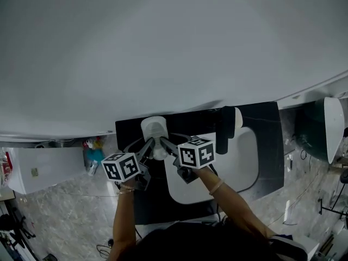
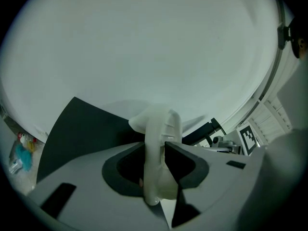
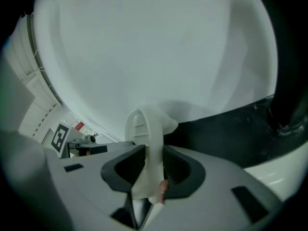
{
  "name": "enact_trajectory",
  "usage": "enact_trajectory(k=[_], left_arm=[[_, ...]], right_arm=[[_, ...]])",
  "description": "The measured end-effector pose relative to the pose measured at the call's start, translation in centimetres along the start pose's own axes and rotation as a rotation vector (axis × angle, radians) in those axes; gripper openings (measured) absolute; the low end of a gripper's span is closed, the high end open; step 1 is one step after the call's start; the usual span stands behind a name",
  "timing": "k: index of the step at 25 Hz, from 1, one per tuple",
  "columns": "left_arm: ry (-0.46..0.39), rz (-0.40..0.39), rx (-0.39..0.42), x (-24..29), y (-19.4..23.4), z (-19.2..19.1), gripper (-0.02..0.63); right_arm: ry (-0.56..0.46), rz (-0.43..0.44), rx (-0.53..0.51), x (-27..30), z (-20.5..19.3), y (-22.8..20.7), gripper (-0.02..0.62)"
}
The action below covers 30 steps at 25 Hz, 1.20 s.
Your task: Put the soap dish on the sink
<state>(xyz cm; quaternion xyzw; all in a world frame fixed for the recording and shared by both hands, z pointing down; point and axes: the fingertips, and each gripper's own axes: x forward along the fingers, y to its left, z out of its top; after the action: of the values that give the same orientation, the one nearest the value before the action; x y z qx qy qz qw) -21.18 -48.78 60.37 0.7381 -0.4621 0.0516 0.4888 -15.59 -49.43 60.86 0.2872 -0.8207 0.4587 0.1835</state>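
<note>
left gripper (image 1: 149,145), right gripper (image 1: 167,145): grey | cubes (image 1: 120,166): black-white markers | bracelets (image 1: 216,187) | black top (image 1: 201,246)

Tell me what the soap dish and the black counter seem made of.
The soap dish looks like moulded plastic: white, matte, slightly translucent, ribbed. The black counter looks like polished stone: glossy, faint pale flecks; laminate is possible.

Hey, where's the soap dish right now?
Head view, centre: the soap dish is clamped between the left hand-held gripper and right hand-held gripper, over the black countertop, just left of the white sink basin and black faucet.
</note>
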Motion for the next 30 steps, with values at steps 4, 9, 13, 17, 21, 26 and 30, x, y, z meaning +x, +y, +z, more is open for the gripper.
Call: enact_trajectory(k=[4,9,13,17,21,26,30], left_arm=[[0.019,-0.003,-0.002,0.9,0.9,0.0,0.121],[0.033,-0.003,-0.007,1.6,1.9,-0.2,0.121],[0.051,-0.008,-0.002,2.0,2.2,0.0,0.121],[0.074,-0.019,-0.015,2.0,2.2,-0.2,0.121],[0.088,-0.034,-0.027,2.0,2.1,-0.2,0.121],[0.093,-0.041,-0.03,2.0,2.2,-0.1,0.121],[0.083,-0.014,-0.015,1.6,2.6,-0.1,0.121]], right_arm=[[0.004,-0.011,0.009,0.9,0.0,-0.8,0.123],[0.011,-0.023,0.009,1.8,-0.2,-1.6,0.123],[0.011,-0.019,-0.001,2.2,-0.2,-1.8,0.123],[0.001,-0.007,-0.002,2.1,-0.3,-1.8,0.123],[-0.018,-0.001,0.015,2.1,-0.3,-1.8,0.123],[-0.025,0.001,0.027,1.9,-0.3,-1.9,0.124],[-0.022,0.019,0.036,1.6,-0.2,-2.0,0.155]])
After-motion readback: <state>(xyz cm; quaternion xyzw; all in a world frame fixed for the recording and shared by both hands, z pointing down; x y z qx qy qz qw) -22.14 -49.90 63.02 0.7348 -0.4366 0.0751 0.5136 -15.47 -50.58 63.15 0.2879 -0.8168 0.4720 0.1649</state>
